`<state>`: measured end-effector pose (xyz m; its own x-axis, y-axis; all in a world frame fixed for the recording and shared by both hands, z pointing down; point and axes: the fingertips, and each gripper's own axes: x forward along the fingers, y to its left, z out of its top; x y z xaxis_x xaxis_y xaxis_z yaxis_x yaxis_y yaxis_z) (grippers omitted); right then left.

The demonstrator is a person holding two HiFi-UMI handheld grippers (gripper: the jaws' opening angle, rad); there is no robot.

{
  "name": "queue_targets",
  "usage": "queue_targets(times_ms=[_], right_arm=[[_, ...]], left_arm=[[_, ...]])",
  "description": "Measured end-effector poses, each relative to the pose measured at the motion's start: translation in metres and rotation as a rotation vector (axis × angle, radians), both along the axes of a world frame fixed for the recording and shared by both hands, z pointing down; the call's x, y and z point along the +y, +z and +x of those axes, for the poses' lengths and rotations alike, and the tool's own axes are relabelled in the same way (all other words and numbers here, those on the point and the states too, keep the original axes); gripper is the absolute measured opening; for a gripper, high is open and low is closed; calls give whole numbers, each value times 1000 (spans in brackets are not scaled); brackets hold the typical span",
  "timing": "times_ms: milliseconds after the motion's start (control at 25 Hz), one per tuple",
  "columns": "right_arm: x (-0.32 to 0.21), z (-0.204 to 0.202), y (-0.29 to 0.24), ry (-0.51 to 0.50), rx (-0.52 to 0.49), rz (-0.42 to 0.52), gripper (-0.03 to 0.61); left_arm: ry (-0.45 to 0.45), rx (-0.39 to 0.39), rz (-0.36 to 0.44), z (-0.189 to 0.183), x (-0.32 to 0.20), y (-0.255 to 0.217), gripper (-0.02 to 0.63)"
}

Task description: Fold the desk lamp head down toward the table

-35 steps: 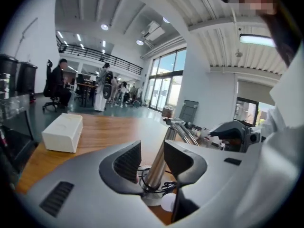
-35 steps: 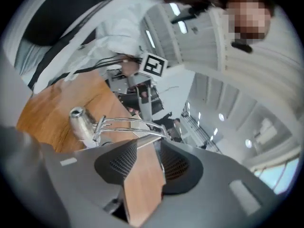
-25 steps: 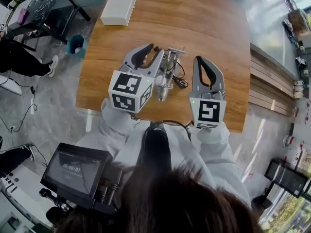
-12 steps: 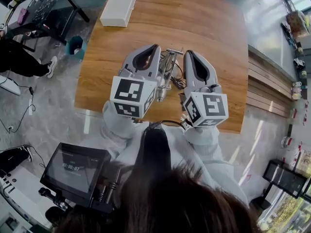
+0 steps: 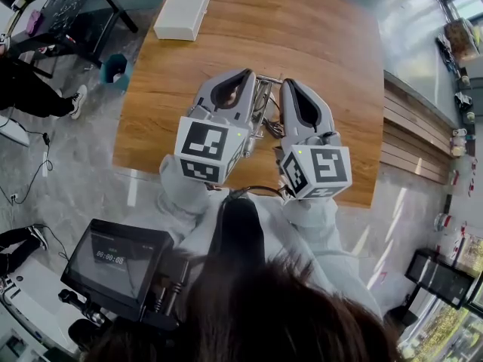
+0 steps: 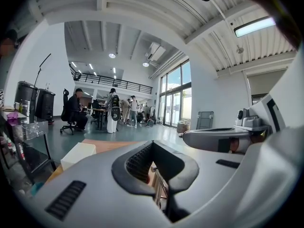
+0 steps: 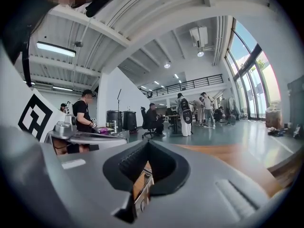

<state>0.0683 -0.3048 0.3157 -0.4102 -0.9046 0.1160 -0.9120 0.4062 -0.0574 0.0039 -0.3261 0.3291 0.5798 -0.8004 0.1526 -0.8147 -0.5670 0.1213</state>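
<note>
A: Wooden desk (image 5: 332,66), so where's the lamp (image 5: 264,100)?
B: Near the front edge, with the left gripper (image 5: 245,74) at its 9 o'clock and the right gripper (image 5: 290,87) at 3. Both jaws are pressed together, empty.

Grey floor (image 5: 75,164), tall windows (image 6: 175,95)

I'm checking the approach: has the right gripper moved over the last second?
Yes. The right gripper has shifted left across the table, ending close beside the lamp.
</note>
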Motion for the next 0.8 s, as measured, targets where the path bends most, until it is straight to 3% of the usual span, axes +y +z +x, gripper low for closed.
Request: queue_targets(times_ms=[800], right_arm=[[-3,-7,2,-30,36,-1,0]], left_arm=[[3,-10,-7,4,-6,2,2]])
